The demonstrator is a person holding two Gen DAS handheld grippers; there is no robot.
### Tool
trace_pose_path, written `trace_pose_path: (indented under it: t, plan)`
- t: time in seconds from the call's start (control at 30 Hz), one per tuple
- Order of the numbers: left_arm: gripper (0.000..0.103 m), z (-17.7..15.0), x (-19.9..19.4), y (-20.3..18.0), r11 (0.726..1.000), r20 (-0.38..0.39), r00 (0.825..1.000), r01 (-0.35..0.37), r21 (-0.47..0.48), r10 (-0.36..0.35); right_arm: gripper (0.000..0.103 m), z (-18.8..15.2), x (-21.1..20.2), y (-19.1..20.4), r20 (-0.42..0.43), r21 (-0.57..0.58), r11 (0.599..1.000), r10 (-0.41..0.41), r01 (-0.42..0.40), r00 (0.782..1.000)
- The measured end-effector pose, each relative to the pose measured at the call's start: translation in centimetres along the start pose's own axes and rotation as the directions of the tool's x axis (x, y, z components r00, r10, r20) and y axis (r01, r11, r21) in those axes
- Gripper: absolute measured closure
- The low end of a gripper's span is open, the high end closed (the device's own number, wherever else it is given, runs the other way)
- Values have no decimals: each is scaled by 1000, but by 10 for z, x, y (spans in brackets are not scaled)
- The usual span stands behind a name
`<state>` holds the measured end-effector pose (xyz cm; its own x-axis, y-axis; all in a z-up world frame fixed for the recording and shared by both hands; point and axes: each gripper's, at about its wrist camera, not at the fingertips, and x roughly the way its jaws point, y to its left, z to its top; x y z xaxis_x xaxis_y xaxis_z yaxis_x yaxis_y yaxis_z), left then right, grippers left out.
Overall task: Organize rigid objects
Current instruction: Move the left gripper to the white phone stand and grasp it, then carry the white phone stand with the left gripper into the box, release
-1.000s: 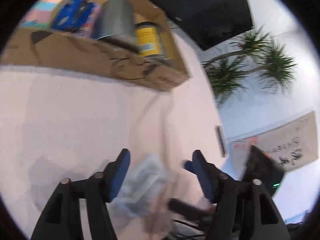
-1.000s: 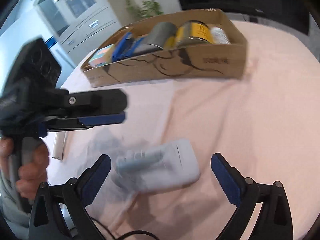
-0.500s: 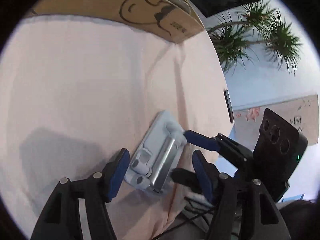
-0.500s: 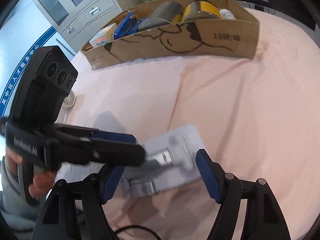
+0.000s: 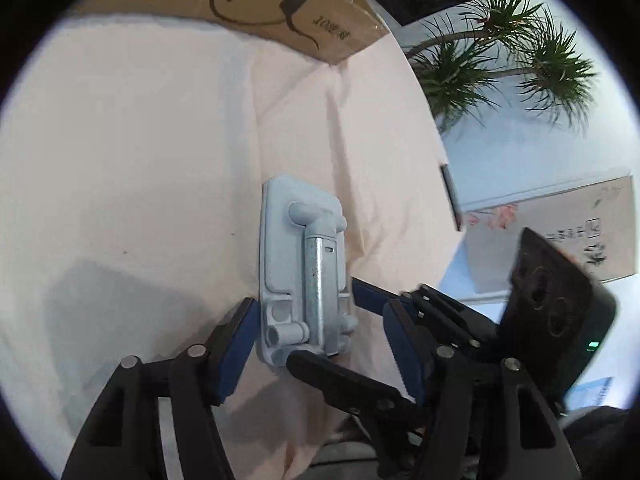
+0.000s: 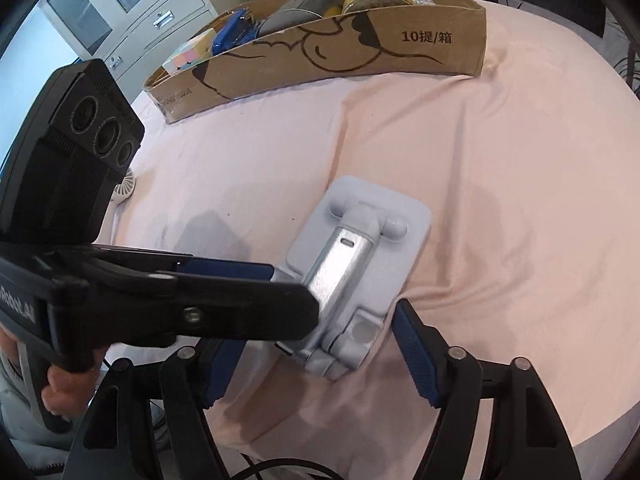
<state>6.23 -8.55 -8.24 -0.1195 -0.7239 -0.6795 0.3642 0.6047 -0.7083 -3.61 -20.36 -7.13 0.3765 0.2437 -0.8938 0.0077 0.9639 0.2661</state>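
Observation:
A pale grey folding phone stand point(image 5: 302, 268) with a metal arm lies flat on the pink cloth; it also shows in the right wrist view point(image 6: 356, 268). My left gripper point(image 5: 322, 344) is open, its blue pads astride the stand's near end, the left pad touching its edge. My right gripper point(image 6: 316, 360) is open too, its fingers on either side of the stand's hinge end. The left gripper's fingers point(image 6: 224, 270) cross the right wrist view and reach the stand from the left.
A long cardboard box point(image 6: 332, 60) at the back of the table holds cans, a blue item and a pastel block; its corner shows in the left wrist view point(image 5: 304, 20). A small white fan point(image 6: 124, 192) lies at the left table edge. Potted palms point(image 5: 500, 64) stand beyond.
Both grippers have moved in on the stand. It now lies between the fingers of each, and the left one has turned so the stand points straight away from it.

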Motion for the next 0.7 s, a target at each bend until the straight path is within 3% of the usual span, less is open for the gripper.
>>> trace_pose_path:
  t: [0.13,0.2,0.23,0.33,0.4,0.47,0.53,0.7]
  plan:
    - [44,-5,-23,-10,1000,87,996,-17,15,16,38,-2,-16,5,47,-16,1000,-13,13,999]
    - [56,-5,-33,-14,999,109,993,-39,29,36,40,1,-20,9,65,-16,1000,-7,8,998]
    - [59,-4,-37,-20,998,116,993,-44,35,40,54,4,-25,14,84,-30,999,24,-22,996]
    - [61,2,-49,-28,994,140,987,-88,66,78,66,18,-36,35,125,-101,995,34,-21,992]
    - [61,7,-52,-17,998,130,990,-53,38,48,66,24,-35,46,125,-137,991,16,1,992]
    - [61,8,-53,-3,1000,130,991,-29,5,28,64,27,-25,36,80,-89,996,13,-6,997]
    - [59,10,-50,14,1000,114,993,-7,-27,10,50,20,-23,15,63,-42,999,2,0,998]
    - [57,19,-17,27,998,15,998,58,-38,-57,30,9,-6,-14,35,74,997,-34,31,999]
